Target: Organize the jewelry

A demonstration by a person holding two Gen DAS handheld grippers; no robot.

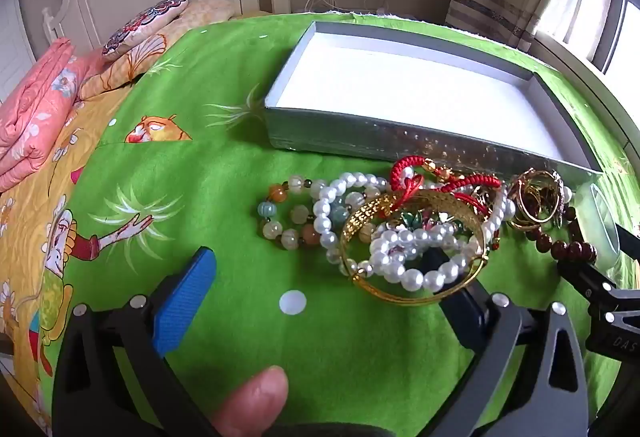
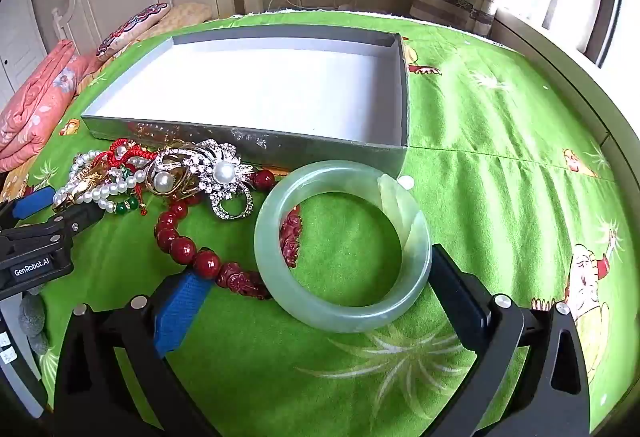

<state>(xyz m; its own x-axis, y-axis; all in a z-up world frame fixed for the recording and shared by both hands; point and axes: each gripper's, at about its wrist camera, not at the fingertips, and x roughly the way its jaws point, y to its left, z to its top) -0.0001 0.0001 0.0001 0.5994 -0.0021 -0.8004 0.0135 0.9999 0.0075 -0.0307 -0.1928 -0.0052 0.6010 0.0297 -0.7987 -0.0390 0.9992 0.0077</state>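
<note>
A pile of jewelry lies on the green bedsheet in front of a grey box (image 1: 400,141) with a white floor. In the left wrist view my left gripper (image 1: 320,277) is open; its right finger sits under a gold bangle (image 1: 412,237) tangled with pearl strands (image 1: 400,257). A stone bead bracelet (image 1: 288,213) lies left of them. In the right wrist view my right gripper (image 2: 316,285) is open around a pale green jade bangle (image 2: 344,249), which lies on the sheet. A red bead bracelet (image 2: 192,249) and a rhinestone brooch (image 2: 216,173) lie to its left.
The grey box (image 2: 248,141) holds nothing. Folded pink bedding (image 1: 36,109) and a patterned pillow (image 1: 144,25) lie at the left by the headboard. A curtain and window are at the right. A fingertip (image 1: 256,397) shows at the bottom of the left wrist view.
</note>
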